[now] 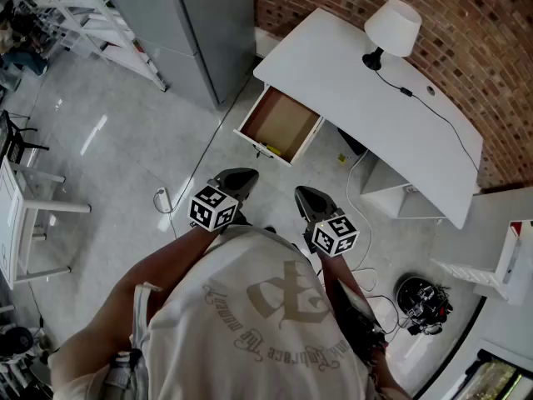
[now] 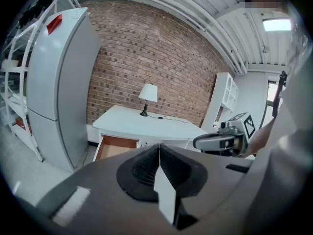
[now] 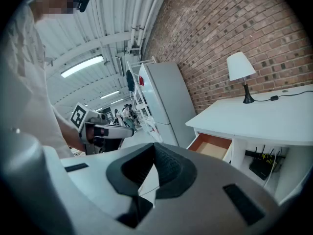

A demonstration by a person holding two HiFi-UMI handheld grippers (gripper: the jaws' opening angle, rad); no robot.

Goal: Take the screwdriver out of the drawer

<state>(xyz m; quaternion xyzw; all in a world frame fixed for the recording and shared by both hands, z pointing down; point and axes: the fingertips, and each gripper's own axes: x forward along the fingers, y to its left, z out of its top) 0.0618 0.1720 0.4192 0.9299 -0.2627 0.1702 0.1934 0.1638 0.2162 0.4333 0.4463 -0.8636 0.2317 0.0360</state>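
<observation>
Both tools are held close to my body, well apart from the desk. Left tool [image 1: 239,176]: jaws pressed together, nothing between them in its own view. Right tool [image 1: 308,195]: same, jaws closed and empty. The drawer [image 1: 283,123] stands pulled out from under the white tabletop [image 1: 375,115], left of the lamp [image 1: 391,27]. Its brown bottom is mostly bare. A small yellowish-and-dark item [image 1: 266,149] lies just inside the drawer's front wall. I take that for the screwdriver, though it is too small here to make out handle from shaft. Neither gripper view sees down into the drawer, so the head view is all I have. Handling, as I judge it: light and stiff, no risk of crushing, one tool is enough. The round handle may roll if nudged, and a bare metal shaft would slide between the pads. Best hold is across the thick handle, near its middle, so the weight hangs even. It sits hard against the front wall, so little room on that side. I'd come down from above with the jaws set along the wall, not across it.
</observation>
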